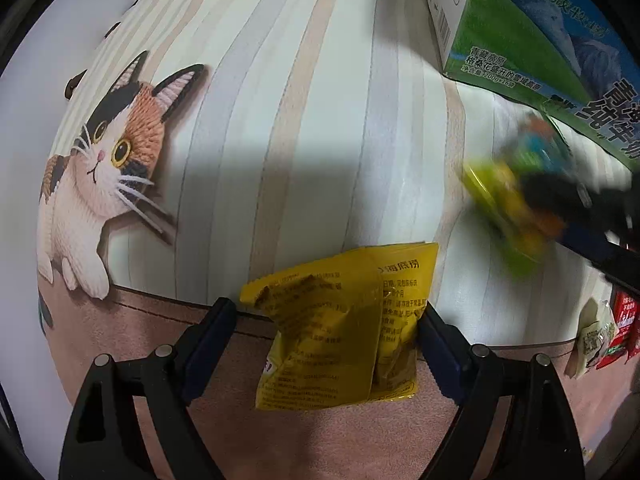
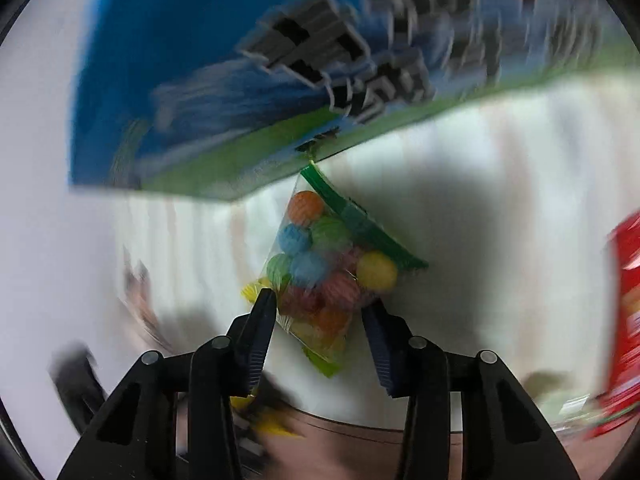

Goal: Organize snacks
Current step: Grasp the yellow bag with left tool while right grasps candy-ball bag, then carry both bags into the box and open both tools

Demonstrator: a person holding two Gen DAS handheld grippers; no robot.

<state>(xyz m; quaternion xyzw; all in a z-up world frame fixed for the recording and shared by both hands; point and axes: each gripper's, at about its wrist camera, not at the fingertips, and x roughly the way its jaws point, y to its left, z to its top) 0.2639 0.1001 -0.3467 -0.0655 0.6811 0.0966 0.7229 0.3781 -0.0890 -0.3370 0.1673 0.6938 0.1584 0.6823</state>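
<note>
In the left wrist view a yellow snack packet point(image 1: 340, 328) lies on the cat-print mat between the wide-apart fingers of my left gripper point(image 1: 326, 334); only the right finger touches its edge. In the right wrist view my right gripper point(image 2: 320, 320) is shut on a clear bag of coloured candy balls point(image 2: 328, 268) with a green header, held up close under the milk carton box point(image 2: 240, 80). The same bag point(image 1: 516, 200) and the right gripper show blurred at the right of the left wrist view.
A blue-green milk carton box point(image 1: 540, 32) stands at the far right of the mat point(image 1: 280, 100). More snack packets, white point(image 1: 592, 340) and red point(image 1: 626, 320), lie at the right edge. A red packet point(image 2: 628, 320) shows blurred in the right wrist view.
</note>
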